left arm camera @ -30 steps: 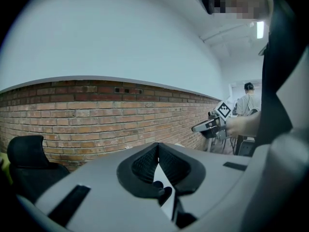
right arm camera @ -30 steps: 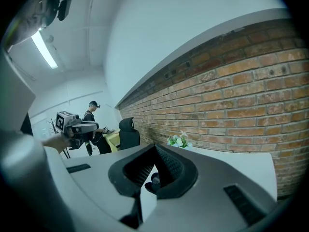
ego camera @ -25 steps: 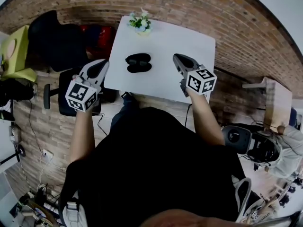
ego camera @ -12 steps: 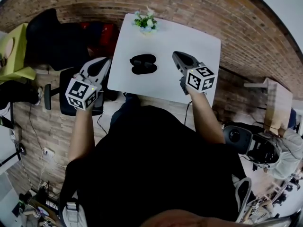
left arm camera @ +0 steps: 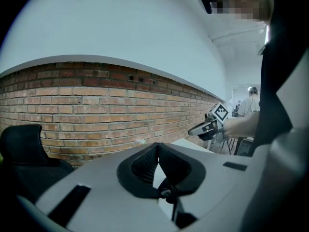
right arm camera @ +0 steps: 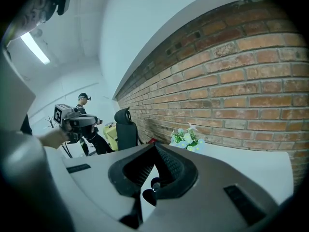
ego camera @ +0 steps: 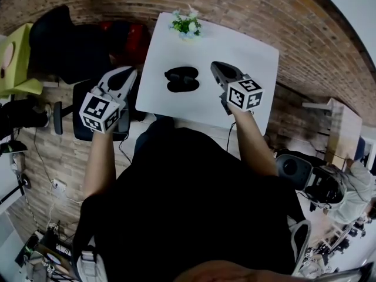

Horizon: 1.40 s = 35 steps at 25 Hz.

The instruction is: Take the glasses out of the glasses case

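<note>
The black glasses case [ego camera: 182, 79] lies on the white table [ego camera: 252, 51], near its front left part; it shows as two dark rounded lobes, and I cannot tell whether any glasses are in it. My right gripper [ego camera: 215, 67] hovers over the table just right of the case, its jaws shut on nothing [right arm camera: 155, 148]. The left gripper [ego camera: 128, 73] hangs off the table's left edge, left of the case, also shut and empty [left arm camera: 157, 146]. Neither gripper view shows the case.
A small pot of flowers [ego camera: 187, 25] stands at the table's far edge, also in the right gripper view [right arm camera: 186, 138]. Black chairs [ego camera: 64, 40] and a red object stand left of the table along the brick wall. A person [ego camera: 352, 187] sits at the right.
My right gripper has moved left, closer to the case. The left gripper has stayed beside the table's left edge. The view has shifted slightly.
</note>
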{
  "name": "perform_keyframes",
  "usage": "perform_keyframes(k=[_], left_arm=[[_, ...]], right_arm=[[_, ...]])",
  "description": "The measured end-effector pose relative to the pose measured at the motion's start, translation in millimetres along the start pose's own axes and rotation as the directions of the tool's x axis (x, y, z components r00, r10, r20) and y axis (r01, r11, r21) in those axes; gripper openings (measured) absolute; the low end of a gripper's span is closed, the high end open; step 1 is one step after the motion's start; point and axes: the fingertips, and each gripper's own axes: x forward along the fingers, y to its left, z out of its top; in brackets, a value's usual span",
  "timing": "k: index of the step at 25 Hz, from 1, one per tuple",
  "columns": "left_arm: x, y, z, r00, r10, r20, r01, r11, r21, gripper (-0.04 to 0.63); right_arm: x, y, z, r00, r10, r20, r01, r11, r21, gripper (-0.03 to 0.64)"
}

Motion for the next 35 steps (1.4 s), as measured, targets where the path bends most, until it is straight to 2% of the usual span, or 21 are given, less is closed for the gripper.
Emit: perform_keyframes(k=[18, 35], left_arm=[[2, 40, -11, 1.000, 0.000, 0.010, 0.000, 1.000, -0.009, 0.011], [11, 68, -28, 1.000, -0.013, -0.015, 0.012, 1.000, -0.025, 0.011]], right_arm=[[56, 5, -40, 0.988, -0.004, -0.154, -0.004, 0.999, -0.049, 0.015], [106, 3, -91, 0.947, -0.018, -0.320, -0.032, 0.988, -0.149, 0.016]])
